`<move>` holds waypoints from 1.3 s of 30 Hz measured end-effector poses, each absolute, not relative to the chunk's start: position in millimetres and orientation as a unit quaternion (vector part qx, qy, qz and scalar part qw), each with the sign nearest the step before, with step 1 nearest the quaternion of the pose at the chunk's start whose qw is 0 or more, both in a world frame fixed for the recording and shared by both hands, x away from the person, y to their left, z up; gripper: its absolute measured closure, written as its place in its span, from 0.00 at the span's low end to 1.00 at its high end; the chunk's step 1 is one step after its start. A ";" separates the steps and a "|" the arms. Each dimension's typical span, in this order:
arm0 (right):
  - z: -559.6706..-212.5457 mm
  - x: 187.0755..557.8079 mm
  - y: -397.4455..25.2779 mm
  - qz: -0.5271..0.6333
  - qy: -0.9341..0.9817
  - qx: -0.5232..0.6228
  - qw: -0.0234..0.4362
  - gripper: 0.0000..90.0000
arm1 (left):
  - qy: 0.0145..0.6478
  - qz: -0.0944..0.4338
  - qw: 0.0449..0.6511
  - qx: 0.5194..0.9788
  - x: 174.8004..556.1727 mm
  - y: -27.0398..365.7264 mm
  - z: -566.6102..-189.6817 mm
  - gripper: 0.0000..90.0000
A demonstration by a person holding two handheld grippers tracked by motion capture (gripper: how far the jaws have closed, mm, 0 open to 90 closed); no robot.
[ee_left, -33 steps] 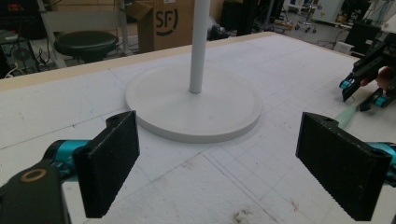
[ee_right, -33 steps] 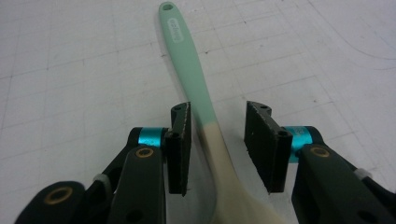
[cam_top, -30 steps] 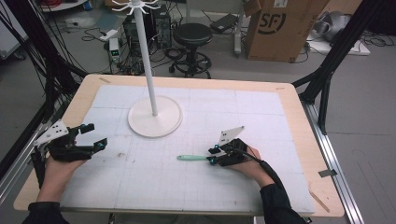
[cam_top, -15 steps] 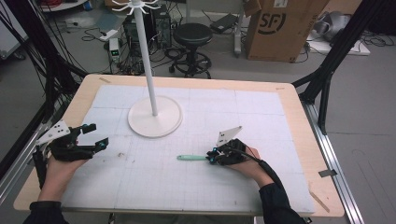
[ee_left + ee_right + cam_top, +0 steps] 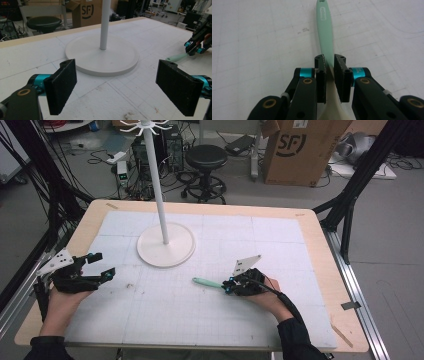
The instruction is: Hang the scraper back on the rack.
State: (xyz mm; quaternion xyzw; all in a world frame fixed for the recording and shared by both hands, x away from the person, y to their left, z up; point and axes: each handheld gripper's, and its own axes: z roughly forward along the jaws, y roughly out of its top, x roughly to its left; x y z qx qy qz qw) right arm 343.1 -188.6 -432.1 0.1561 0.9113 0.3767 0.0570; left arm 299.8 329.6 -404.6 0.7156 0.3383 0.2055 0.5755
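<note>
One white stand (image 5: 165, 245), one green-handled utensil (image 5: 207, 282), two claws: left claw (image 5: 100, 266), right claw (image 5: 227, 287).

high view looks down on the table (image 5: 310, 227); gripper views sit low, both sharing the green handle (image 5: 176, 57).

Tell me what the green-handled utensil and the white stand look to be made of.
Utensil: likely matte plastic or silicone; smooth mint handle with moulded lettering and hanging hole, turning cream near the right gripper. Stand: probably painted metal, possibly plastic; uniform white, thin pole, flat round base.
</note>
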 end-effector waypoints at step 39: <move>-252.3 362.0 -187.2 0.536 0.809 0.209 0.126 0.90 | 0.329 0.179 0.574 0.728 303.3 323.2 -409.4 0.17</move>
